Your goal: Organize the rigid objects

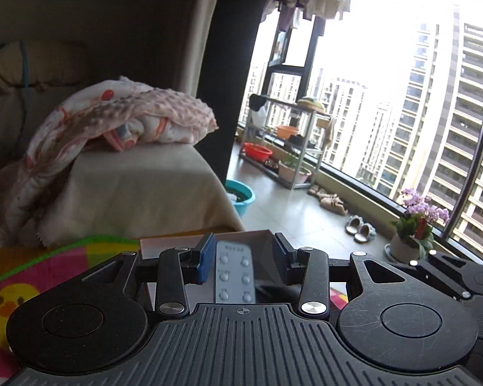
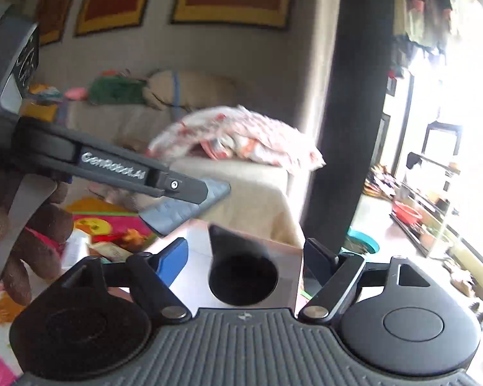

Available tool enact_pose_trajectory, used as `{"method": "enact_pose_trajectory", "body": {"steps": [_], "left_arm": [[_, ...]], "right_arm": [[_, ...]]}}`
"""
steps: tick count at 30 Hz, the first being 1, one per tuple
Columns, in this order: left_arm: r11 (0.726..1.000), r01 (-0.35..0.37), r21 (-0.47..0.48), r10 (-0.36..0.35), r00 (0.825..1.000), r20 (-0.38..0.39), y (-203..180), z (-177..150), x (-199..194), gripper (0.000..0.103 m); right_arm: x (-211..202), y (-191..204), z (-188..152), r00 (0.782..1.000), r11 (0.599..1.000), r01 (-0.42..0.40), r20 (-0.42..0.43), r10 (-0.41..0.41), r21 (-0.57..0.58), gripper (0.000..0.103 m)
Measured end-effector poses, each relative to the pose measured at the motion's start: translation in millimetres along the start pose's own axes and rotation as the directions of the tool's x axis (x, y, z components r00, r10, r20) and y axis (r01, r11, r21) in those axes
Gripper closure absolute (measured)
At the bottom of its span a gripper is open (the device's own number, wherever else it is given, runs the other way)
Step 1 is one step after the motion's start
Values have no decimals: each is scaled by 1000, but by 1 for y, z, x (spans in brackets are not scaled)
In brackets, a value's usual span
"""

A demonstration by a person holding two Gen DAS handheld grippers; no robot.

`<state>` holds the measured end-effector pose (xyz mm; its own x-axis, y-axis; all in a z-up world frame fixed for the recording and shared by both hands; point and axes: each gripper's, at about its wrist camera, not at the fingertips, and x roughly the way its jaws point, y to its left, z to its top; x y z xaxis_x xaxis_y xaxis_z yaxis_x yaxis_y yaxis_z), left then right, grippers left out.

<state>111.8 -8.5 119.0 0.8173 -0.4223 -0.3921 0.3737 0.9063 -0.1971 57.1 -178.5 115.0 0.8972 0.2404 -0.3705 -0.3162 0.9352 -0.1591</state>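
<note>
Remote control (image 1: 232, 271) sits gripped between my left gripper (image 1: 241, 262) pads, above the open box (image 1: 177, 244). Right gripper (image 2: 246, 262) jaws stand wide, nothing pinched; a black funnel-like piece (image 2: 241, 270) lies between. I'd lower the remote squarely inside before letting go.

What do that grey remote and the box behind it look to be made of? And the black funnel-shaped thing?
The remote looks like matte grey plastic, with rows of round moulded buttons. The box seems to be cardboard: thin flat walls, pale inside, dull brownish outside. The black funnel-shaped thing appears to be smooth dark plastic or rubber; blur leaves that open.
</note>
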Motion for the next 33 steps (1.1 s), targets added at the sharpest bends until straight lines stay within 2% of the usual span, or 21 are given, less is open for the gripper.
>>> {"method": "enact_pose_trajectory", "body": {"steps": [2,5,7,9,10,12,13,16,20,24,29,33], "left_arm": [[998,-52,-22,53,999,6,11,-18,-11,59],[982,-172,-82,173,985,15,40,-48,-35,59],[958,-240,-156,246,969,20,59,-66,-52,59],[926,-286,-246,301,953,26,79,-78,-72,59],[909,-300,-288,321,947,26,87,-84,-79,59],[881,-319,-350,344,939,9,103,-89,-91,59],[876,-323,-359,342,940,-11,106,-91,-94,60],[878,-317,-358,318,946,-58,109,-91,-88,59],[899,-289,-329,288,956,-52,94,-85,-70,59],[903,-313,-295,313,949,-49,85,-80,-60,59],[915,-341,-216,326,940,-101,82,-79,-42,59],[900,-393,-186,383,919,-92,89,-85,-50,50]], "right_arm": [[6,4,-17,996,997,-64,-56,66,37,24],[0,7,-57,989,982,-119,-64,130,144,24],[0,7,-80,974,962,-161,-124,191,222,24],[6,8,-94,938,930,-213,-202,280,299,24],[9,10,-100,928,917,-219,-220,302,333,24],[10,13,-110,926,913,-211,-228,301,349,24],[7,13,-113,931,921,-194,-232,282,339,24],[9,16,-113,936,928,-169,-242,257,331,24],[7,22,-111,950,949,-114,-248,191,294,24],[5,29,-108,952,962,-113,-249,176,250,24],[6,27,-109,948,958,-125,-254,192,257,24],[6,25,-110,947,956,-127,-254,196,264,24]]}}
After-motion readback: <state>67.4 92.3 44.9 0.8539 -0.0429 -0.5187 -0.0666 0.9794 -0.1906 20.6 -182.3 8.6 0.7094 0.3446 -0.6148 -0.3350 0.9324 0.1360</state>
